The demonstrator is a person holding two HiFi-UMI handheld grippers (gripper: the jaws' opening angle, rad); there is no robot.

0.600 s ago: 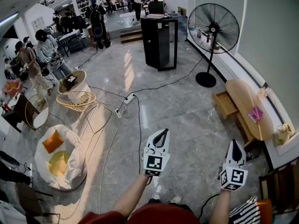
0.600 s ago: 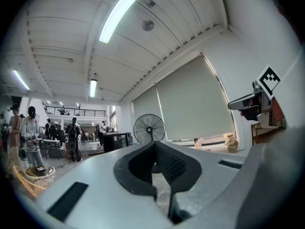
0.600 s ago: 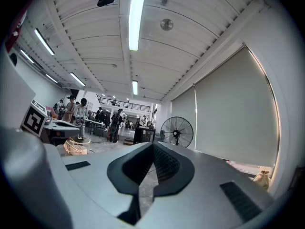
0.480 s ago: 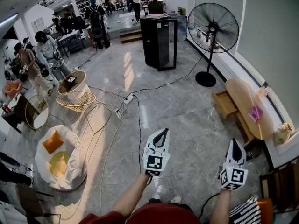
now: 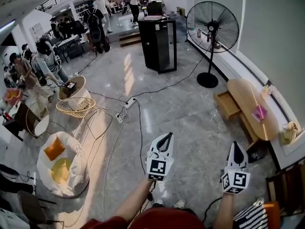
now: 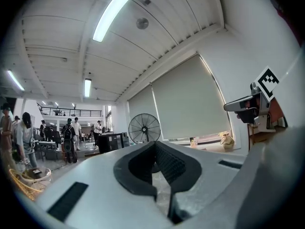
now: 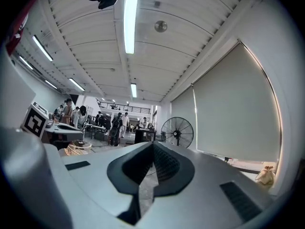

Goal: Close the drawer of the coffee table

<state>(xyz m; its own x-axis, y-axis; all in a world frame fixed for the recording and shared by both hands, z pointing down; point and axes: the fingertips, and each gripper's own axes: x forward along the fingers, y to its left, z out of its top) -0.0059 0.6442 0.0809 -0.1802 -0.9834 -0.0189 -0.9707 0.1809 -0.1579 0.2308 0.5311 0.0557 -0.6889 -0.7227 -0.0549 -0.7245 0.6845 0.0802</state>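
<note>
Head view, left to right: white floor seat [image 5: 71,175] with an orange and a yellow cushion, wicker basket [image 5: 76,106], power strip [image 5: 125,109] with cables across the grey tiled floor [image 5: 190,113], black cabinet [image 5: 159,44], pedestal fan [image 5: 212,27].

Left gripper [image 5: 165,136] is at bottom centre and right gripper [image 5: 237,145] at bottom right. Both are held level over the floor, well apart from the furniture.

Coffee table [image 5: 248,97] sits at the right edge against the wall. Oval wooden top, long axis running along the wall, upper left to lower right in the frame. Drawer [image 5: 227,105] is pulled out of the table's room-facing side. It points left, away from the wall and square to the table's long axis. A pink item [image 5: 259,113] lies on the top.

Only the head view shows the table and drawer. The gripper views look level into the room and show ceiling, strip lights and roller blinds.

Left gripper view: left gripper [image 6: 153,144] has its fingers pressed together at the tips, nothing between them. Fan [image 6: 144,128] is beyond, and the right gripper's marker cube [image 6: 268,80] is at the right edge.

Right gripper view: right gripper [image 7: 153,144] has its fingertips meeting, nothing held. Fan [image 7: 177,132] is ahead, and the left gripper's marker cube [image 7: 33,120] is at the left edge.

Print: only the black-and-white square markers on the cubes, no readable text.
</note>
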